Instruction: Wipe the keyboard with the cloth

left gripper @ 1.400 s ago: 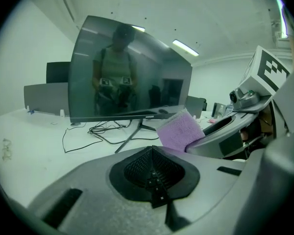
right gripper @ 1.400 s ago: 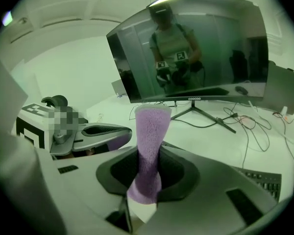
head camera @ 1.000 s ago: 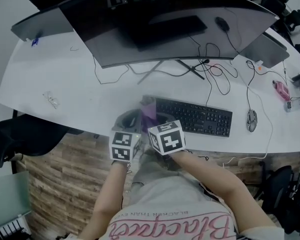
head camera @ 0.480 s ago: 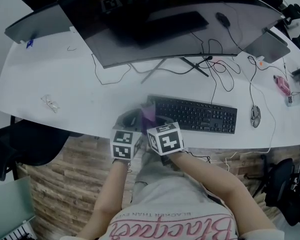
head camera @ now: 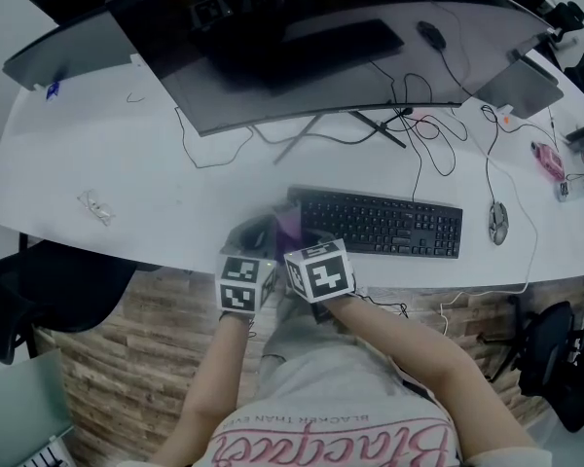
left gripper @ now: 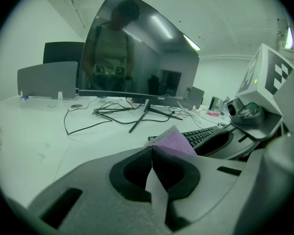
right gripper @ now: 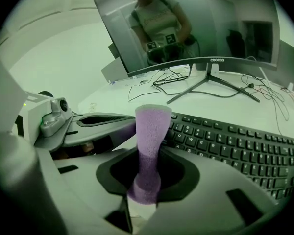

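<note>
A black keyboard (head camera: 389, 224) lies near the white desk's front edge. A purple cloth (head camera: 290, 224) hangs over the keyboard's left end, held between both grippers. My left gripper (head camera: 258, 232) is shut on one edge of it; in the left gripper view the cloth (left gripper: 172, 140) sticks out past the closed tips (left gripper: 152, 153). My right gripper (head camera: 307, 233) is shut on the other part; in the right gripper view the cloth (right gripper: 152, 131) rises as a rolled strip from between the jaws (right gripper: 148, 173), with the keyboard (right gripper: 235, 148) just beyond. The two grippers are side by side, almost touching.
A wide curved monitor (head camera: 321, 47) stands behind the keyboard on a thin-legged stand, with cables (head camera: 419, 144) trailing across the desk (head camera: 127, 154). A mouse (head camera: 497, 224) sits right of the keyboard. A small clear item (head camera: 95, 202) lies at far left. A dark chair (head camera: 39, 280) stands below the desk's left edge.
Both grippers and the cloth stay at the keyboard's left end. Only the head view has shifted slightly.
</note>
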`<state>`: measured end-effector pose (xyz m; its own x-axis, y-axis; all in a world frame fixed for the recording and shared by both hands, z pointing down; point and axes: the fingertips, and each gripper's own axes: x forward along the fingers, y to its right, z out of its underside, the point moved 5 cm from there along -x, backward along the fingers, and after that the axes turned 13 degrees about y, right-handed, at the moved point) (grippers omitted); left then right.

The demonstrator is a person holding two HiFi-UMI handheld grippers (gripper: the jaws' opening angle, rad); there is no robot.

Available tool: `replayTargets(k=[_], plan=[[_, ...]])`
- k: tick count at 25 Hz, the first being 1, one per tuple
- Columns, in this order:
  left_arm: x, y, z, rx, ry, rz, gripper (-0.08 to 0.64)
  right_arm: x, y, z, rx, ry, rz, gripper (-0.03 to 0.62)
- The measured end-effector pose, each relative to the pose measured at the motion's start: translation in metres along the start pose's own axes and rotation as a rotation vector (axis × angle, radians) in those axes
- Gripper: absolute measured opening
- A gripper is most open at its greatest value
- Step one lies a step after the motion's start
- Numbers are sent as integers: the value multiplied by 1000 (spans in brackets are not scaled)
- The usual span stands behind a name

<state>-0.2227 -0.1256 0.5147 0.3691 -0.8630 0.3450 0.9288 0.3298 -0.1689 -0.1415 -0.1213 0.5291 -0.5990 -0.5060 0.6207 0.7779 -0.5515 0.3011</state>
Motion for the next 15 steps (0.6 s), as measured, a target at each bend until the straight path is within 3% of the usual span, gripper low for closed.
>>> replayTargets(k=[15], plan=[[10, 17, 1, 7, -11, 18, 5, -9, 16, 3, -5, -5, 3, 87]])
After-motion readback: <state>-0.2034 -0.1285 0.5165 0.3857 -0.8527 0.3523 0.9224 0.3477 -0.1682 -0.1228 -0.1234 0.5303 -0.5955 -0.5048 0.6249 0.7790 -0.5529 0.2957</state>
